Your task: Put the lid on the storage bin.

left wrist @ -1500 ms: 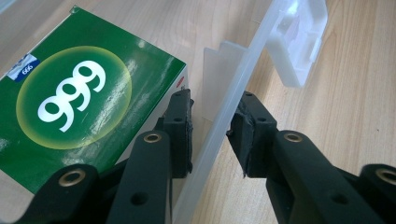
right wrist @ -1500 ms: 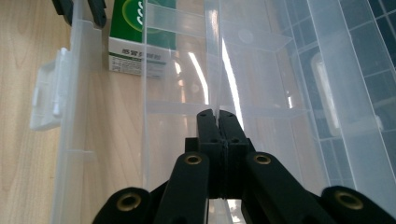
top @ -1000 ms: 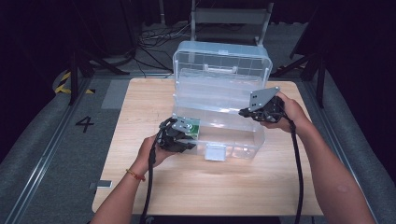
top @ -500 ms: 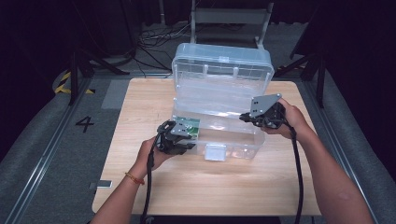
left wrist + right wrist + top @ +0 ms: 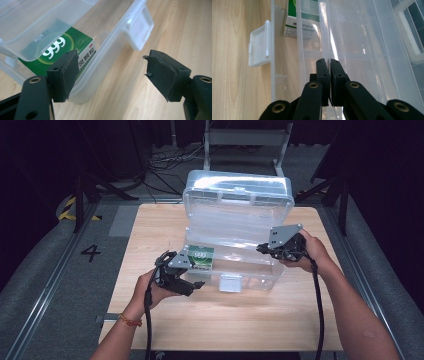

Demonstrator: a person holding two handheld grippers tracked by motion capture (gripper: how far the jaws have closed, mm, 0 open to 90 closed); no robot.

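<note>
My left fingers (image 5: 117,72) have just spread, dropping the green box (image 5: 60,53) into the bin (image 5: 235,270); my right fingers (image 5: 329,75) pinch its inner tray wall, steadying it.

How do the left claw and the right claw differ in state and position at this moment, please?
The left claw stands open with nothing between its pads, its jaws having just been opening; the right claw is shut on the inner tray wall. The left sits outside the clear box by the green carton; the right reaches over its rim. Both are black.
</note>
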